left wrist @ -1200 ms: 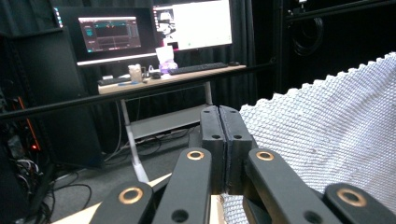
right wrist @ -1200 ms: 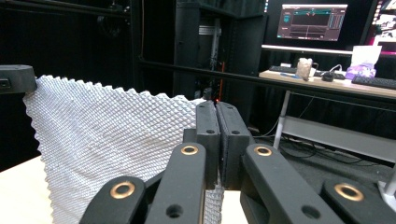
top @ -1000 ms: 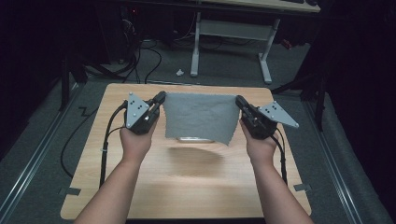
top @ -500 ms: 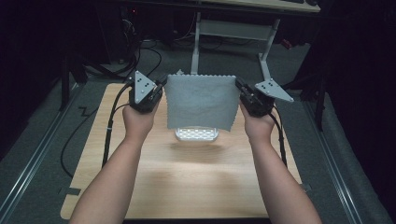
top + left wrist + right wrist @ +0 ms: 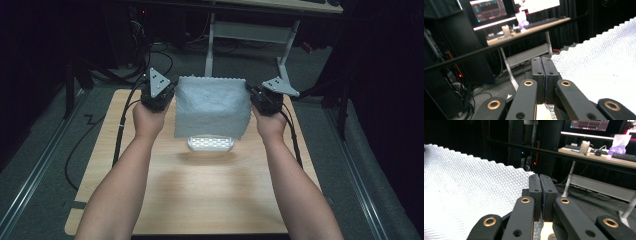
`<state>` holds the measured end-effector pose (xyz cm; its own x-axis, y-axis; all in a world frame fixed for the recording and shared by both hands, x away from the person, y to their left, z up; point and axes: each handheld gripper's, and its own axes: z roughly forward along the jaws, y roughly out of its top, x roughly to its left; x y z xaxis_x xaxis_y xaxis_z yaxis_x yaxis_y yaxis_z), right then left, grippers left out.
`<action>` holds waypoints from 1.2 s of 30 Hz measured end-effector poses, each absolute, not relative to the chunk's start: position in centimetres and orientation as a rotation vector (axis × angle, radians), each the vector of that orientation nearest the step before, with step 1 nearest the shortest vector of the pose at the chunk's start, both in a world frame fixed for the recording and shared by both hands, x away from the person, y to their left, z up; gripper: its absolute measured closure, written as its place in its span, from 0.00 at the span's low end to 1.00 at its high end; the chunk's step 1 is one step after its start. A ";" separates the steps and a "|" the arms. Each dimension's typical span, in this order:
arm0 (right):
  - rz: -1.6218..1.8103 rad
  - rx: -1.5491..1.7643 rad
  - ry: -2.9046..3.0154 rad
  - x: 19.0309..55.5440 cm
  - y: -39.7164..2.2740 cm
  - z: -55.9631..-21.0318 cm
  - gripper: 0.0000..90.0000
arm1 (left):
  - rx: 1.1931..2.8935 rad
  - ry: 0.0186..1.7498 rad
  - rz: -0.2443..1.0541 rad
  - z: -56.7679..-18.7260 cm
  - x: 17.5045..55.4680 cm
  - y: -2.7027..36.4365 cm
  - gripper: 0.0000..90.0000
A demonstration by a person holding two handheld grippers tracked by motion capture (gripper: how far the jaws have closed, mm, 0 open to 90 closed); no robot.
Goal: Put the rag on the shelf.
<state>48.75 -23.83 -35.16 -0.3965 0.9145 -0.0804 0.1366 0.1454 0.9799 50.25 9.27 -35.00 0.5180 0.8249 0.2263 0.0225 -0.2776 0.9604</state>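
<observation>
Pale grey waffle-textured cloth (image 5: 212, 107) hangs spread in the air above the light wooden table (image 5: 200, 200), left gripper (image 5: 165, 97) and right gripper (image 5: 256, 98) each clamped shut on a top corner. Carrying step, judging by the lift. Next likely calls for lowering both corners evenly, perhaps over the small white perforated tray (image 5: 210, 144) beneath.

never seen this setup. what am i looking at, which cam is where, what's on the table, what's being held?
No robot arm here: a person holds a handheld two-jaw tool in each hand. The overhead picture looks forward and down on a light wooden table; the left gripper is at its left, the right gripper at its right. The other two pictures come from cameras riding on each gripper, looking along its black jaws.

Between them hangs a pale grey textured cloth, raised above the table and stretched by its two top corners. Both pairs of jaws are pressed shut, a bit of cloth edge showing below each. Under the cloth, a white perforated tray-like object lies on the table; what it is I cannot tell.
</observation>
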 end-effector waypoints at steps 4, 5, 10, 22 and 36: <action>1.303 1.038 1.703 49.5 -23.9 -35.7 1.00 | 1.715 0.746 0.886 -36.2 51.0 9.3 0.99; 1.308 1.049 1.711 49.6 -24.0 -35.9 1.00 | 1.722 0.757 0.861 -36.7 51.2 9.3 0.99; 1.282 1.092 1.774 50.1 -24.3 -38.0 1.00 | 1.782 0.777 0.792 -39.6 51.3 9.4 0.99; 1.235 1.117 1.839 49.9 -24.5 -41.3 1.00 | 1.822 0.811 0.710 -43.3 51.0 9.2 0.99; 1.238 1.168 1.881 48.8 -25.3 -44.5 0.99 | 1.871 0.834 0.634 -46.4 50.1 8.9 0.99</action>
<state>48.81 -25.27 -44.45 -0.4362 0.8998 -0.0121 0.3448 0.1795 0.9213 50.06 8.93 -46.40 0.6319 0.7717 0.0717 0.2750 -0.3097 0.9102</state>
